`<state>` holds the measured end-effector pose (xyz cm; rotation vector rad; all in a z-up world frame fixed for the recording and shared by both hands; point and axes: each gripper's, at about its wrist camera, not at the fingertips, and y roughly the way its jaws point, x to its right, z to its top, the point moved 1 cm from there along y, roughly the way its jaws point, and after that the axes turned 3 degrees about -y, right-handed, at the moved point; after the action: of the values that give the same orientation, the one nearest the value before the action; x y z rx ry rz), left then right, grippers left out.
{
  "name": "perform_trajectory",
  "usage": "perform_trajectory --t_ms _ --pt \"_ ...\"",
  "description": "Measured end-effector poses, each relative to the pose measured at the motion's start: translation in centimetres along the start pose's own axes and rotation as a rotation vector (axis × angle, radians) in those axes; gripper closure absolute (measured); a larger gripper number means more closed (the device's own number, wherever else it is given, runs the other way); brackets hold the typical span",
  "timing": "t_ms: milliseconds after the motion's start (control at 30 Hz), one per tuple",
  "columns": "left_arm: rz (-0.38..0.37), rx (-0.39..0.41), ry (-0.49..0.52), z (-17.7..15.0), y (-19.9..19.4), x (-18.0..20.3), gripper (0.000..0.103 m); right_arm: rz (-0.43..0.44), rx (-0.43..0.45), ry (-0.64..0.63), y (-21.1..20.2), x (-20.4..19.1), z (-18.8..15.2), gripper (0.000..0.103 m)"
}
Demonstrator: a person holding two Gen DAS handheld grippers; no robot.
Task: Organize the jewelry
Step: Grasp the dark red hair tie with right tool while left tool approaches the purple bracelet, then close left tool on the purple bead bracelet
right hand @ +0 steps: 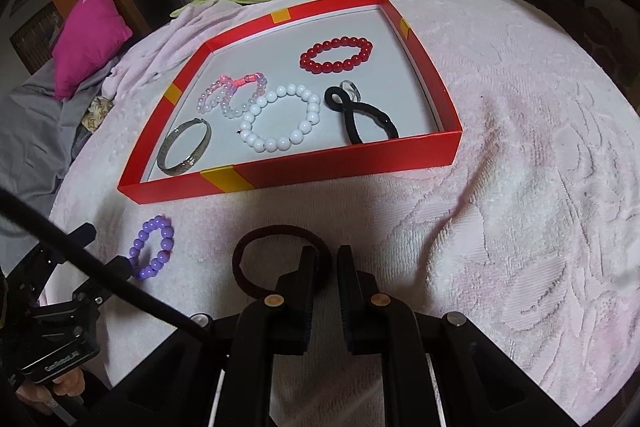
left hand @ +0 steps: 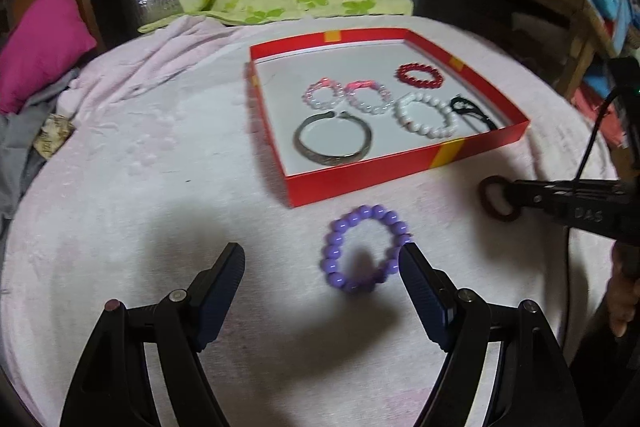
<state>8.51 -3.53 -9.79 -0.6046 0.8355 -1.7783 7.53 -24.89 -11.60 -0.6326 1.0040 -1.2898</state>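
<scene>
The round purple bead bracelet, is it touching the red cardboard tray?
Apart. The left wrist view shows bare pink towel between the purple bead bracelet and the red cardboard tray.

Glossy purple beads (left hand: 362, 251), metal bangle (left hand: 334, 139), seemingly cardboard tray (left hand: 360, 175), textured towel (left hand: 140, 187)

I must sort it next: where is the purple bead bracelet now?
The purple bead bracelet lies on the pink blanket, outside the red box, between the left gripper fingers.
</scene>
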Motion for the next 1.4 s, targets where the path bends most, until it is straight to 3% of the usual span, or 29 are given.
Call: perform_trajectory --t_ms 367,533,633,800,1033,1300,1400 --pt "-0.054 -0.048 -0.036 -0.1 1.4 0.0 0.024 0.034 -0.006 0.039 -0.1 0.6 0.0 0.089" --pt "-0.137 -0.059 -0.046 -0.4 1.4 0.3 0.053 0.044 -0.007 0.052 -0.1 0.7 0.0 0.089" --pt "-0.171 -0.066 -0.036 -0.5 1.3 0.7 0.064 0.045 -0.008 0.061 0.0 0.8 0.1 0.089" --pt "-0.251 -0.085 -0.057 -0.5 1.1 0.6 0.067 0.035 -0.010 0.067 0.0 0.6 0.1 0.089" --pt "-0.200 -0.087 -0.157 -0.1 1.5 -1.7 0.067 0.050 -0.007 0.073 0.2 0.8 0.2 0.089" --pt "-0.129 -0.082 -0.035 -0.3 1.8 0.6 0.067 0.061 -0.009 0.084 0.1 0.8 0.1 0.089" --pt "-0.120 -0.090 -0.038 -0.3 2.1 0.5 0.067 0.061 -0.007 0.081 0.1 0.9 0.0 0.089"
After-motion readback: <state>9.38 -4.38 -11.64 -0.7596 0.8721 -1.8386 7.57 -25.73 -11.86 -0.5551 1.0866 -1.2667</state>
